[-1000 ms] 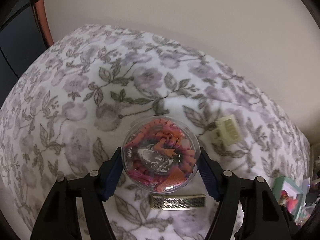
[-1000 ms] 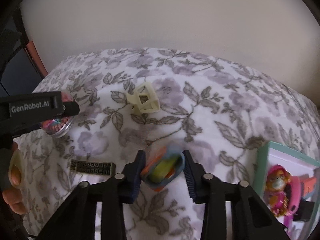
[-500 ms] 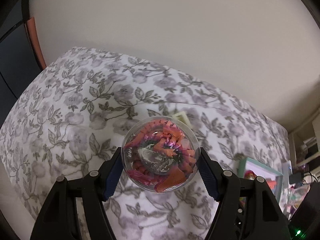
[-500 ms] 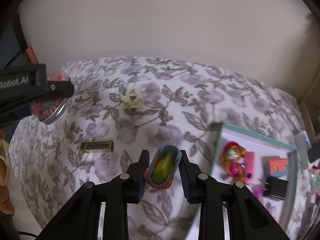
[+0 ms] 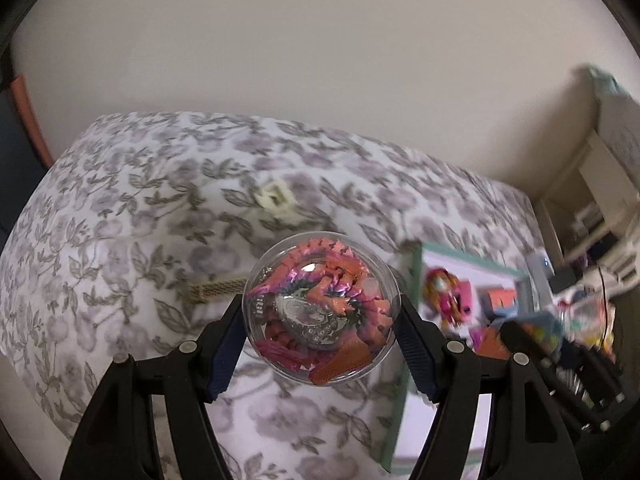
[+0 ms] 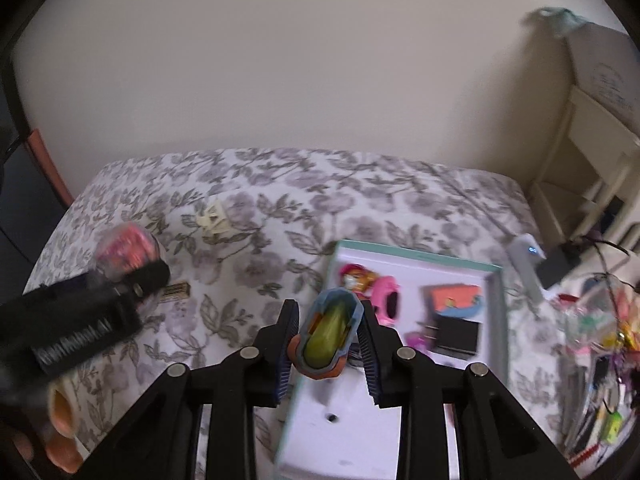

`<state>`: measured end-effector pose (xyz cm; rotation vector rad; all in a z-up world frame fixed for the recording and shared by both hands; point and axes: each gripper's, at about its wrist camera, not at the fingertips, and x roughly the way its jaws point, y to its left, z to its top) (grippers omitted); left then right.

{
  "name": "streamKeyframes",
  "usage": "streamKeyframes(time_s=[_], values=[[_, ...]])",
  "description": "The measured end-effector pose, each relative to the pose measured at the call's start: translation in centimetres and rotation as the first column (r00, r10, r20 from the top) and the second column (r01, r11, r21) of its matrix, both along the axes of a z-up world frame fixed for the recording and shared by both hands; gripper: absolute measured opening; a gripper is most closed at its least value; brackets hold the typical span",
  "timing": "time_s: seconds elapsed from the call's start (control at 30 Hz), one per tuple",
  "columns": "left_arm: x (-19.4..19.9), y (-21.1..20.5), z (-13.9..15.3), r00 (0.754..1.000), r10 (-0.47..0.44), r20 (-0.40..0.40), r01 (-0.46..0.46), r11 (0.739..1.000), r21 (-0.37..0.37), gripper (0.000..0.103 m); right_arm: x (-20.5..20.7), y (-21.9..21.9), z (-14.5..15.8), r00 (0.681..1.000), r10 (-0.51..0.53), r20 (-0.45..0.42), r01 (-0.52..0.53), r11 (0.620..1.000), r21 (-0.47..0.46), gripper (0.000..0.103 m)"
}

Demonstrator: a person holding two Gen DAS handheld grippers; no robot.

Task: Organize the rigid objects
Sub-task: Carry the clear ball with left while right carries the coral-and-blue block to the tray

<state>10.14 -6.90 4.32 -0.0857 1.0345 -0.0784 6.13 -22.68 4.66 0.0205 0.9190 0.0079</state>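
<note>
The left hand-held gripper [image 5: 321, 336] is grasping a clear round capsule [image 5: 321, 312] with an orange-pink dragon toy inside, at the lower centre of its frame, above the floral bed [image 5: 120, 208]. The right hand-held gripper [image 6: 329, 338] is clenching an orange-blue toy car [image 6: 328, 336] over the teal-rimmed tray [image 6: 416, 257], at the lower centre.

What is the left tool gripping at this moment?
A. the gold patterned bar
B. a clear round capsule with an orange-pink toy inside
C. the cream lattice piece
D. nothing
B: the left tool is closed on the clear round capsule, while the cream lattice piece and gold patterned bar lie on the floral bedspread.
</note>
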Motion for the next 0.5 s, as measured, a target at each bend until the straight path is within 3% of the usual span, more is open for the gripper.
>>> streamKeyframes(time_s=[0.13,0.5], values=[[-1.3,-2.7,-0.1,0.998,-0.065,0.009,0.065,0.997,0.041,0.073,-1.7,-2.3,0.3,0.998,-0.058,0.000,0.058,0.998,-0.028,0.031],[-5.5,-8.9,-2.2,0.968,-0.247,-0.045,0.249,0.967,0.045,0.073,-5.4,-6.6,0.0,0.986,-0.165,-0.019,0.164,0.985,-0.044,0.032]])
